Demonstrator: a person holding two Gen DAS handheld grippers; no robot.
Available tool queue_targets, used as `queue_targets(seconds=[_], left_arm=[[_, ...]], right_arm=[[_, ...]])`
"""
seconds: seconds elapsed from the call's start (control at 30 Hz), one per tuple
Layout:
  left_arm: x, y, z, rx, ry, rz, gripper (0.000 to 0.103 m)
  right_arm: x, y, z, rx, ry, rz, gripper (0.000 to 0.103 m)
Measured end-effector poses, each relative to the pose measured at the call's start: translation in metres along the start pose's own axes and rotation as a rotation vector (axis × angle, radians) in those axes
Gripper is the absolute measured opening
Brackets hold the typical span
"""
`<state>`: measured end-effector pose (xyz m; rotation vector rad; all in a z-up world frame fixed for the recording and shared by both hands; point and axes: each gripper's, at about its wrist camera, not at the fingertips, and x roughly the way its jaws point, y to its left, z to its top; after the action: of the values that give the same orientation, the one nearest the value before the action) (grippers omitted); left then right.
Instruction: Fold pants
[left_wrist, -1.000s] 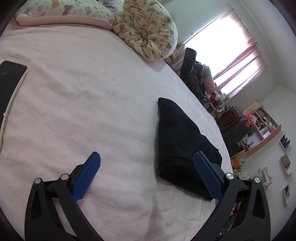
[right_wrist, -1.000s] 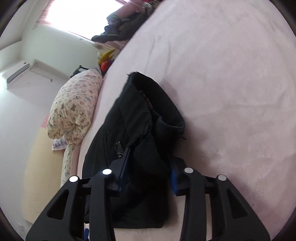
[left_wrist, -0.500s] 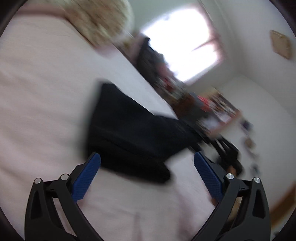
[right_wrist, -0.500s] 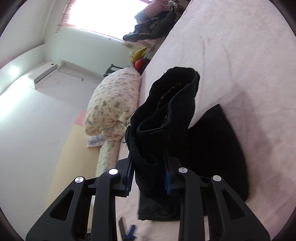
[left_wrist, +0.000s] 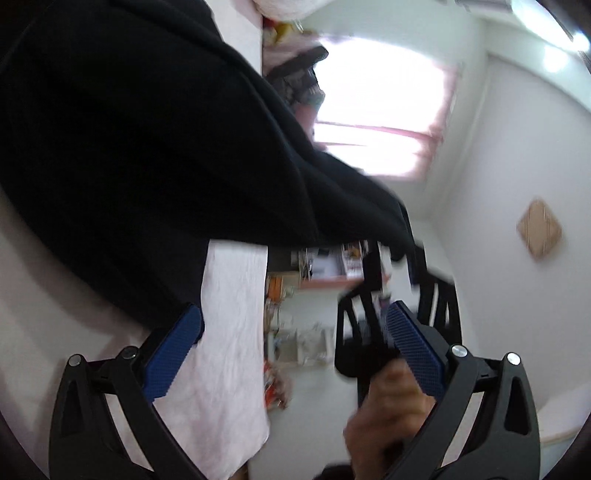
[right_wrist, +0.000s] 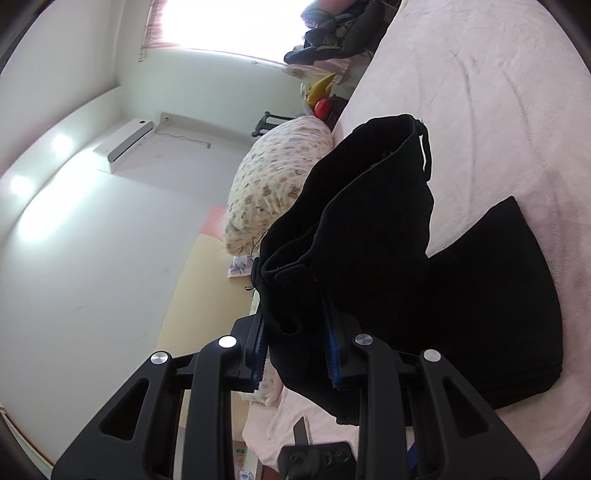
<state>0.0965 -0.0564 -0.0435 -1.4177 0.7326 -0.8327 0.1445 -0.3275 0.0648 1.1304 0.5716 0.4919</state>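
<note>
The black pants (right_wrist: 369, 240) are partly lifted off the pink bed (right_wrist: 480, 92). My right gripper (right_wrist: 295, 343) is shut on a bunched, folded end and holds it up. The rest of the pants (right_wrist: 498, 314) lies flat on the bed. In the left wrist view the pants (left_wrist: 129, 147) fill the upper left, close to the camera. My left gripper (left_wrist: 295, 332) is open with nothing between its blue pads. Its left pad (left_wrist: 173, 354) sits just below the cloth's lower edge. The right gripper (left_wrist: 391, 280) shows blurred there, held by a hand (left_wrist: 388, 406).
A patterned pillow (right_wrist: 277, 184) lies at the head of the bed. Dark clothes (right_wrist: 332, 26) are piled by the bright window (left_wrist: 380, 110). An air conditioner (right_wrist: 125, 144) hangs on the wall. The bed's edge (left_wrist: 236, 332) drops to a cluttered floor and shelf (left_wrist: 317, 273).
My right gripper has risen, lifting the gripped end of the pants off the bed. My left gripper has swung and rolled towards the pants, which now fill its view.
</note>
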Motion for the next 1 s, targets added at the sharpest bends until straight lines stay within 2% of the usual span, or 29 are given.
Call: queue_targets(seconds=[0.2,0.37,0.4,0.43,0.47,0.53,0.6,0.73,0.9,1.0], left_arm=[[-0.028,0.000,0.027,-0.006,-0.186,0.050,0.101],[-0.046,0.011,0.044,-0.118,-0.248,0.124,0.099],[-0.050,0.013,0.047,-0.130,-0.263,0.143,0.092],[-0.054,0.013,0.049,-0.131,-0.277,0.151,0.079],[-0.057,0.009,0.052,-0.104,-0.277,0.173,0.070],[-0.061,-0.004,0.058,-0.009,-0.265,0.240,0.033],[-0.065,-0.013,0.063,0.072,-0.244,0.281,0.025],[-0.073,-0.028,0.068,0.212,-0.231,0.396,0.018],[-0.082,-0.040,0.056,0.375,-0.269,0.539,0.017],[-0.093,-0.027,0.042,0.370,-0.264,0.610,0.016]], right_arm=[[-0.008,-0.013,-0.004,0.003,0.011,0.001,0.027],[-0.018,-0.028,-0.012,0.022,0.004,0.004,0.027],[-0.020,-0.031,-0.013,0.027,0.001,0.004,0.027],[-0.022,-0.033,-0.015,0.027,-0.003,0.000,0.027],[-0.024,-0.038,-0.015,0.030,-0.006,-0.004,0.027],[-0.027,-0.042,-0.017,0.039,-0.013,-0.007,0.027],[-0.028,-0.047,-0.018,0.045,-0.016,-0.008,0.027],[-0.028,-0.050,-0.030,0.015,-0.009,-0.023,0.027],[-0.032,-0.069,-0.054,-0.002,0.014,-0.083,0.026],[-0.033,-0.098,-0.073,0.038,0.038,-0.153,0.026]])
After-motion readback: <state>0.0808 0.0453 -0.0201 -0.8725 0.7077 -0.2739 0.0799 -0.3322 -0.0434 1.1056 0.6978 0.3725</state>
